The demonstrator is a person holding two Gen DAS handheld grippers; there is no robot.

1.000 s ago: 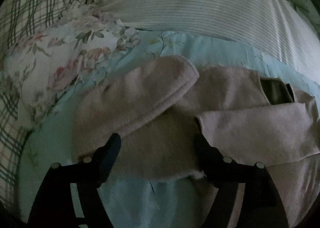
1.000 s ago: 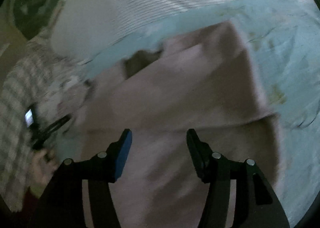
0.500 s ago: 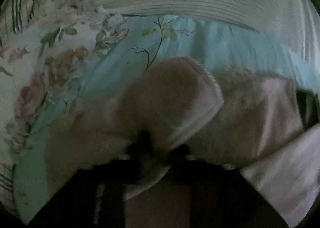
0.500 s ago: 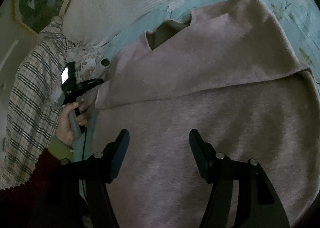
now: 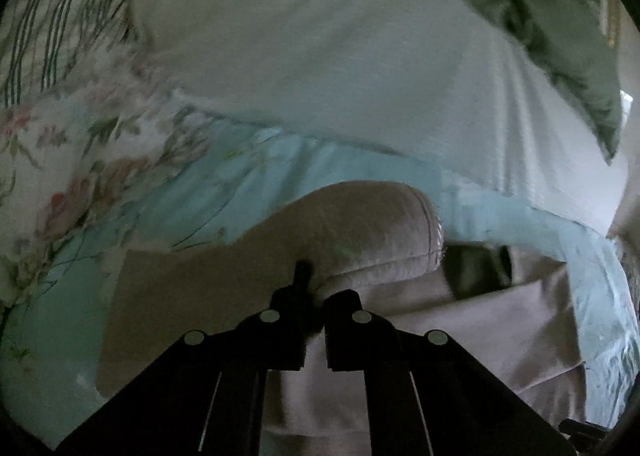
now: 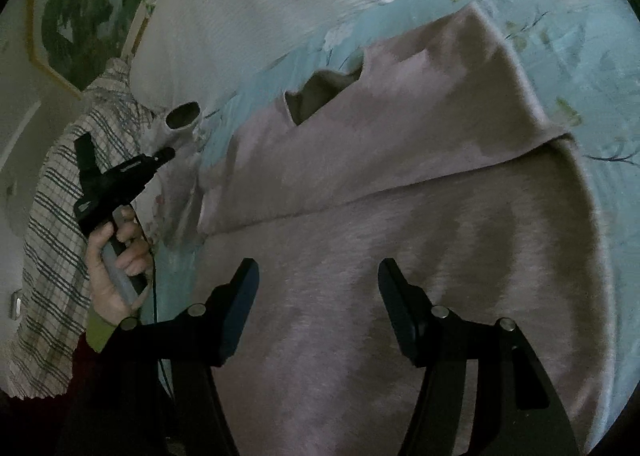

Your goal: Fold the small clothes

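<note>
A pale pink-grey sweater [image 6: 400, 216] lies on a light blue floral bedsheet [image 6: 580, 36], its right side folded over the body. My left gripper [image 5: 316, 296] is shut on the sweater's left sleeve [image 5: 352, 232] and holds it lifted, cuff end up. In the right wrist view the left gripper [image 6: 160, 156] shows at the left, held by a hand, with the sleeve cuff [image 6: 182, 116] hanging open above it. My right gripper [image 6: 318, 276] is open and empty above the sweater's lower body.
A white ribbed pillow [image 5: 340, 56] lies at the head of the bed. A floral pillow [image 5: 80, 144] and a plaid blanket [image 6: 60, 236] sit at the left. A green leafy pillow [image 5: 560, 16] is at the far right corner.
My left gripper has closed on the left sleeve and lifted it off the bed. My right gripper has pulled back a little and stays open over the sweater body.
</note>
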